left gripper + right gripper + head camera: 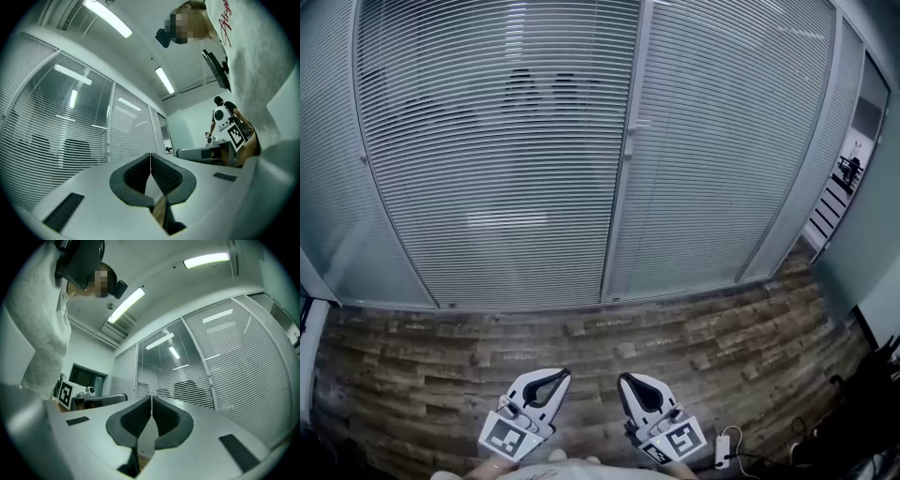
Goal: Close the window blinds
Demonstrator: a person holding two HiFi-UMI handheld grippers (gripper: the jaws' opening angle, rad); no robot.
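Horizontal window blinds cover a glass wall ahead of me. Through the slats of the left panel (497, 159) I can see dark chairs; the right panel (731, 141) looks more solid white. A vertical frame post (623, 150) separates the two and carries a small knob. My left gripper (562, 373) and right gripper (623, 380) are low in the head view, close to my body and well short of the blinds. Both are shut with nothing between their pads, as the left gripper view (150, 154) and the right gripper view (151, 398) confirm.
A wood-pattern floor (609, 347) lies between me and the blinds. A white adapter with cables (723, 450) sits at the lower right, next to dark equipment (862, 394). Another person (226, 117) stands at the back of the room.
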